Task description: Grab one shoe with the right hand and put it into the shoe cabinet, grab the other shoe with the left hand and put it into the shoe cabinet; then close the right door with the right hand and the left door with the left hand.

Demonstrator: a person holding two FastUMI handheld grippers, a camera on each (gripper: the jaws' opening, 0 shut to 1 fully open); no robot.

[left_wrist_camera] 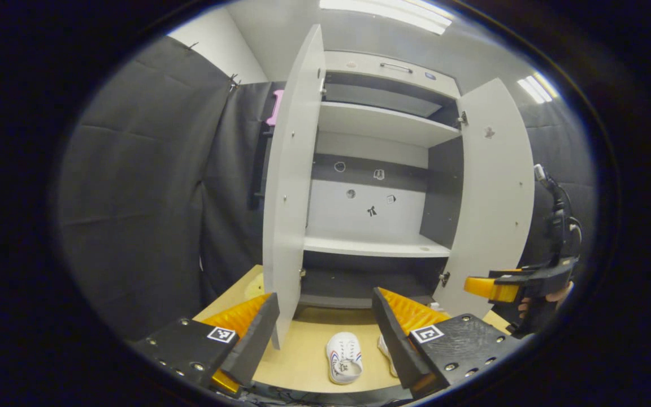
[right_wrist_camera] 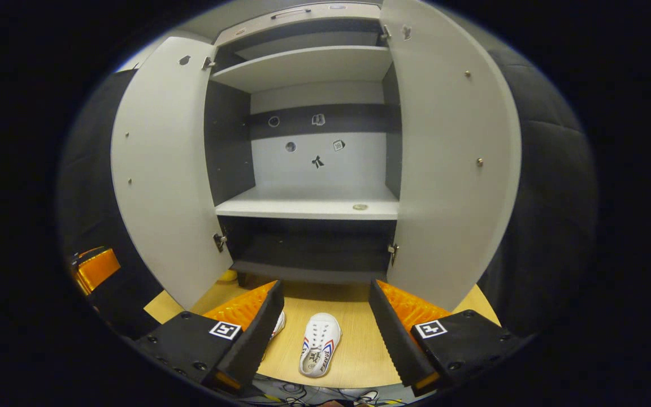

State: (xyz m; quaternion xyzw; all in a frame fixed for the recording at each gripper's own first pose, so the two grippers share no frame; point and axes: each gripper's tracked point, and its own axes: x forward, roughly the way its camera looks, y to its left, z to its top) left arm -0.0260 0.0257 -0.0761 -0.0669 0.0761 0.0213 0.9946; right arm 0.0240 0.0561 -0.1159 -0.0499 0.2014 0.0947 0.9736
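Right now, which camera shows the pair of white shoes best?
The right gripper view: one shoe lies whole between its fingers, the other peeks from behind a finger. The left gripper view shows one shoe whole; the other is a sliver behind a finger.

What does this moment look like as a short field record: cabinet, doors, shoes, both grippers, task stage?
cabinet: shoe cabinet, shelves bare of shoes
left door: left door open
right door: right door open
shoes: two white shoes on the wooden table in front of the cabinet; right shoe in full sight, left shoe partly hidden behind a finger
left gripper: left gripper open, holding nothing
right gripper: right gripper open, holding nothing, above the shoes
task stage: no shoe grabbed yet
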